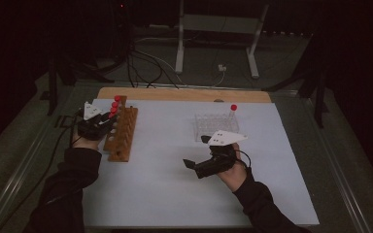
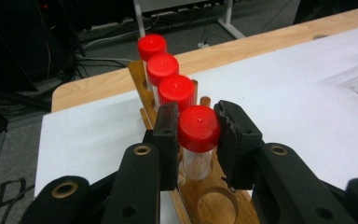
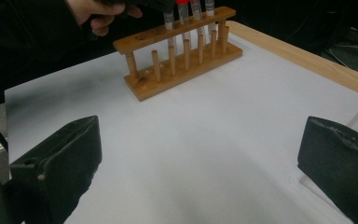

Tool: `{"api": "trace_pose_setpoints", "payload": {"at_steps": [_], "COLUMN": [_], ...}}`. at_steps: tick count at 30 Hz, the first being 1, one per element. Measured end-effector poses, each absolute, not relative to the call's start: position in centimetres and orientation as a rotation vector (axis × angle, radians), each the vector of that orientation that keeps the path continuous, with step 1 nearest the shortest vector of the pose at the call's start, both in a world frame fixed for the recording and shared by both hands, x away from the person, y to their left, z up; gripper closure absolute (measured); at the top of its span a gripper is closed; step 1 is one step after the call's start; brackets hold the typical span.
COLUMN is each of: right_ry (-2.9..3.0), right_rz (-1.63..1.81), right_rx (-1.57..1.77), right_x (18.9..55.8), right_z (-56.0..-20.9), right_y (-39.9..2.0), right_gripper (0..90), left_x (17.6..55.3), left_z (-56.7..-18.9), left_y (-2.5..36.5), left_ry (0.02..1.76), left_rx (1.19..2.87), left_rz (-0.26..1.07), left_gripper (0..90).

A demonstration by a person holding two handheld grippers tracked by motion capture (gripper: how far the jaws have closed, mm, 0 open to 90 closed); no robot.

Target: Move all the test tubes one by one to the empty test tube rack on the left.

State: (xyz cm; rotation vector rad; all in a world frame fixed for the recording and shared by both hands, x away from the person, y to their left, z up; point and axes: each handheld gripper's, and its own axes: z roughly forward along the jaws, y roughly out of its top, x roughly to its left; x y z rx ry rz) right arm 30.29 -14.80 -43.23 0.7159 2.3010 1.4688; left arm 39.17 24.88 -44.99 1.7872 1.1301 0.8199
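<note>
White table surface (image 1: 175, 184) with a wooden strip along its far edge. On its left side stands a wooden tube rack (image 1: 121, 133); a clear plastic rack (image 1: 213, 125) holding 1 red-capped tube (image 1: 233, 110) stands right of centre. The right gripper (image 1: 196, 155) rests above bare table near the clear rack, its jaws spread wide with nothing between them. The left gripper (image 2: 198, 130) is clamped on the cap of the nearest red-capped vial (image 2: 198, 140), which sits upright in a rack hole, fourth in a row behind 3 further capped vials (image 2: 168, 77).
</note>
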Motion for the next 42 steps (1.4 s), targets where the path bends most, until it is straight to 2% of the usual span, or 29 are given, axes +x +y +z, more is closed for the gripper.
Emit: {"api": "trace_pose_setpoints", "payload": {"at_steps": [10,13,16,22,26,32,42], "right_ry": [2.295,2.293,2.286,2.267,2.252,2.205,2.113], "right_rz": [1.473,1.475,1.485,1.508,1.524,1.537,1.505], "right_rx": [0.713,0.715,0.716,0.721,0.718,0.707,0.744], "right_x": [30.2,30.2,30.2,30.3,30.3,30.3,31.0], "right_z": [-43.1,-43.1,-43.0,-42.7,-42.4,-41.8,-40.9], "right_y": [-14.9,-14.9,-15.0,-15.4,-15.7,-16.4,-18.3], "right_gripper": [0.0,0.0,0.0,0.0,0.0,0.0,0.0], "left_x": [39.2,39.2,39.0,37.6,36.0,33.4,30.0], "left_z": [-44.9,-45.0,-44.8,-43.8,-43.2,-42.7,-43.0], "left_y": [24.9,24.8,24.9,24.9,24.7,23.4,20.3], "left_ry": [1.140,1.145,1.152,1.114,1.080,0.960,0.779], "left_rx": [1.796,1.821,1.817,1.800,1.775,1.770,1.812], "left_rz": [0.795,0.777,0.754,0.739,0.709,0.626,0.538], "left_gripper": [69.4,61.6,48.7,31.9,15.8,3.0,2.4]}}
